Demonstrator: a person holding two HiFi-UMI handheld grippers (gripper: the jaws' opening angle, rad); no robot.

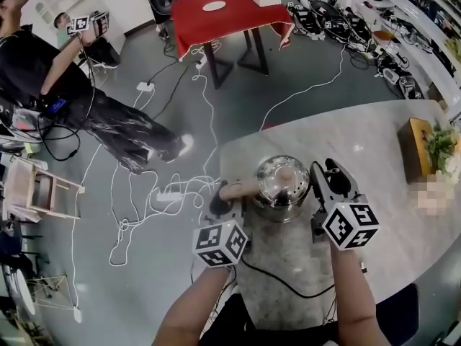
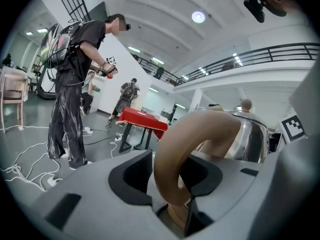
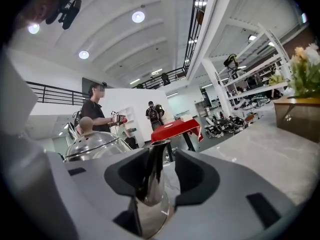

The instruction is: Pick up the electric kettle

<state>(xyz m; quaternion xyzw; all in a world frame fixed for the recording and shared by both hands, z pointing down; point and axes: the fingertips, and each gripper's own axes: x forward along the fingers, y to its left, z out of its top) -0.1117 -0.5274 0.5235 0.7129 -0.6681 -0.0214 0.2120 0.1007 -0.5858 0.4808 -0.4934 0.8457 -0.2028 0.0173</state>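
A shiny steel electric kettle [image 1: 282, 186] with a knobbed lid stands near the front edge of the grey table [image 1: 374, 143]. Its tan handle [image 1: 238, 189] points left and its spout points right. In the left gripper view the handle [image 2: 195, 134] loops between the pads, and my left gripper [image 2: 170, 169] is shut on it, seemingly touching on both sides. In the right gripper view the narrow spout [image 3: 152, 179] stands between the jaws of my right gripper [image 3: 160, 171], with a gap beside it. The lid [image 3: 95, 144] shows to the left. Both grippers [image 1: 225, 193] [image 1: 325, 175] flank the kettle.
A wooden box with flowers [image 1: 421, 146] sits at the table's right end. A black cord [image 1: 281, 280] runs from the kettle toward me. On the floor are white cables [image 1: 166, 193], a red table [image 1: 223, 13], a wooden chair [image 1: 29, 189] and a person [image 1: 72, 85] at the left.
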